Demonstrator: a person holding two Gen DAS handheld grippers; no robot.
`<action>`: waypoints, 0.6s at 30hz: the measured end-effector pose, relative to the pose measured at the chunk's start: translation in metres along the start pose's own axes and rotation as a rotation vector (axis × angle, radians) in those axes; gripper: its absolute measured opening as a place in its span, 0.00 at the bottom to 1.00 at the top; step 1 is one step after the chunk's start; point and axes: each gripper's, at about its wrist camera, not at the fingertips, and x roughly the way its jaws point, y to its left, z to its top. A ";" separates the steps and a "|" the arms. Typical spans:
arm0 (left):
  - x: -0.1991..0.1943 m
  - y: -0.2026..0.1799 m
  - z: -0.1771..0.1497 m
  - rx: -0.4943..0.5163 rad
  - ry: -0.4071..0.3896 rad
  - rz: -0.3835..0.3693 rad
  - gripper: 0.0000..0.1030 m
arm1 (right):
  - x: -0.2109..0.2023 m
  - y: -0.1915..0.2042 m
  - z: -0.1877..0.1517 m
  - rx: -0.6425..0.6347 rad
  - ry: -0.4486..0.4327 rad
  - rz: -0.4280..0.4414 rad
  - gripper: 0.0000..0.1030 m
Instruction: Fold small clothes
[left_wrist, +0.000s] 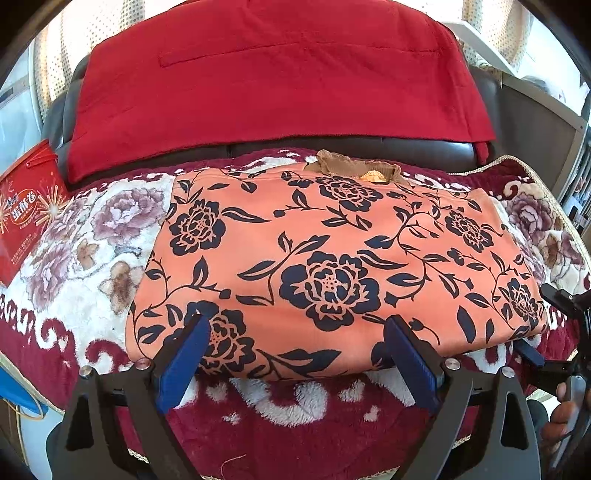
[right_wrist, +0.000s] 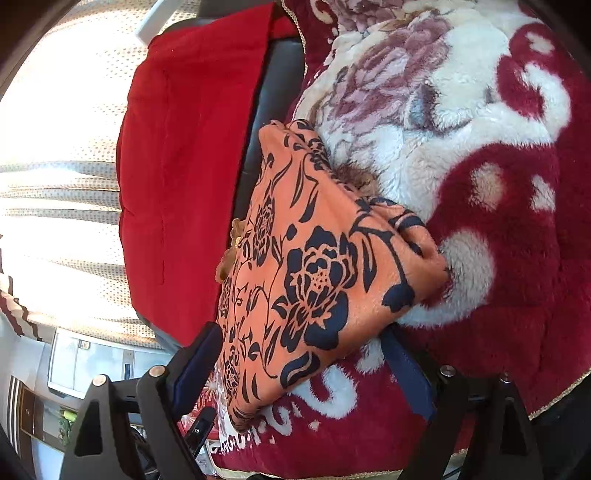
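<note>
Left gripper (left_wrist: 295, 354) agape at folded garment's (left_wrist: 332, 266) near edge

1. The place was a home, a living room by the look of it.
2. A dark leather sofa (left_wrist: 332, 149) carried a plush floral blanket (left_wrist: 92, 236) and a red quilted cover (left_wrist: 273, 81).
3. Dotted curtains (right_wrist: 62, 155) let in daylight.
4. A red snack box (left_wrist: 26, 210) stood beside the sofa.

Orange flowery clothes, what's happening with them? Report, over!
Left gripper open, fingers straddling near edge of the orange garment. Right gripper open around its right corner. Garment folded flat on the fleece blanket. Nothing in the way.
</note>
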 end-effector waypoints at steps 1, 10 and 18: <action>0.001 0.000 0.001 -0.001 0.003 -0.002 0.93 | -0.001 -0.002 0.001 -0.001 0.001 0.000 0.87; 0.009 0.000 0.003 -0.002 0.021 -0.007 0.93 | 0.001 -0.002 0.000 -0.006 0.006 -0.019 0.87; 0.017 0.006 0.003 -0.019 0.041 -0.004 0.93 | 0.002 -0.001 0.000 -0.007 0.007 -0.020 0.87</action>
